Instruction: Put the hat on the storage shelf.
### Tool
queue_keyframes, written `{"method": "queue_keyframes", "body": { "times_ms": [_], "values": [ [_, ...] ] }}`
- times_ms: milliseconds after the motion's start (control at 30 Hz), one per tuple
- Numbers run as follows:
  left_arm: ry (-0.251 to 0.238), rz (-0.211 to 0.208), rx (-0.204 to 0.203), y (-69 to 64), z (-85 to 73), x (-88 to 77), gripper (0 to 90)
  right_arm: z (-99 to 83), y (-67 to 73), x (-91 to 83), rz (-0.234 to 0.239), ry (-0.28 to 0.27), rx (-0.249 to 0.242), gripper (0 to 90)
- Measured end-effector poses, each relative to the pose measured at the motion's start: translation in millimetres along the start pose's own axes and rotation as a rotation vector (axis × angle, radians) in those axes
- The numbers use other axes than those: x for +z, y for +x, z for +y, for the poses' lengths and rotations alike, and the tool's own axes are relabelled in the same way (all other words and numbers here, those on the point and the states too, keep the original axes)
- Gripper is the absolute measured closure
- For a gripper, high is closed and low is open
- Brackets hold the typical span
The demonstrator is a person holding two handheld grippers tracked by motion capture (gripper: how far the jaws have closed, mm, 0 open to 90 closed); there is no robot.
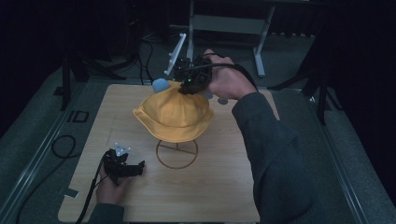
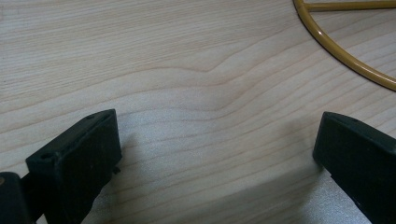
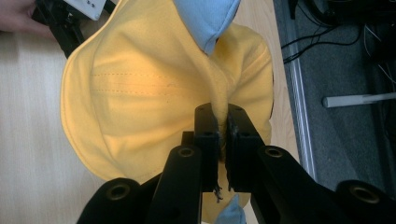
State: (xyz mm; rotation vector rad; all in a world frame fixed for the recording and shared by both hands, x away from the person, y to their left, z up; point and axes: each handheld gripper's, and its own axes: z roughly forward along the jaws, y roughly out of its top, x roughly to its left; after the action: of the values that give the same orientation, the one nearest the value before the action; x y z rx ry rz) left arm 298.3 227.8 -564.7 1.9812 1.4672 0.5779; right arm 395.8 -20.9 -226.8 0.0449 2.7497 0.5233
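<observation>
A yellow bucket hat (image 1: 173, 114) hangs over a gold wire stand (image 1: 176, 154) in the middle of the wooden table. It has light blue ear pieces (image 1: 159, 85). My right gripper (image 1: 189, 84) is shut on a fold of the hat's cloth at its far side; in the right gripper view the jaws pinch a ridge of the yellow hat (image 3: 140, 93) at my right gripper (image 3: 222, 126). My left gripper (image 1: 135, 168) rests low on the table near the front left, jaws wide open over bare wood (image 2: 210, 93), with the stand's ring (image 2: 345, 60) just beyond.
The wooden table (image 1: 215, 186) has dark floor and cables on both sides. A white table frame (image 1: 224, 23) and a white rod (image 1: 176, 53) stand behind the table. Bare wood lies to the right of the stand.
</observation>
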Motion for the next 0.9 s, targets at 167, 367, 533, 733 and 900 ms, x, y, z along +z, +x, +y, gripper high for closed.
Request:
{"method": "queue_keyframes", "body": {
  "times_ms": [167, 367, 533, 733, 900],
  "values": [
    [0.0, 0.001, 0.001, 0.1, 0.0, 0.0, 0.8, 7.7, 5.1, 14.4, 0.007, 0.036, -0.007, 84.6],
    [-0.001, 0.001, -0.001, -0.1, -0.1, 0.1, 0.8, 14.3, 10.4, 29.1, 0.016, 0.061, -0.027, 84.6],
    [-0.001, 0.0, -0.002, -0.2, -0.1, 0.1, 0.8, 17.8, 12.3, 37.5, 0.018, 0.069, -0.024, 82.5],
    [-0.001, 0.001, -0.001, -0.1, -0.1, 0.1, 0.8, 21.1, 14.9, 43.7, 0.048, 0.059, -0.014, 55.2],
    [-0.001, 0.001, -0.001, -0.1, -0.1, 0.1, 0.8, 16.7, 15.2, 46.8, 0.061, 0.081, 0.016, 19.1]
  ]
}}
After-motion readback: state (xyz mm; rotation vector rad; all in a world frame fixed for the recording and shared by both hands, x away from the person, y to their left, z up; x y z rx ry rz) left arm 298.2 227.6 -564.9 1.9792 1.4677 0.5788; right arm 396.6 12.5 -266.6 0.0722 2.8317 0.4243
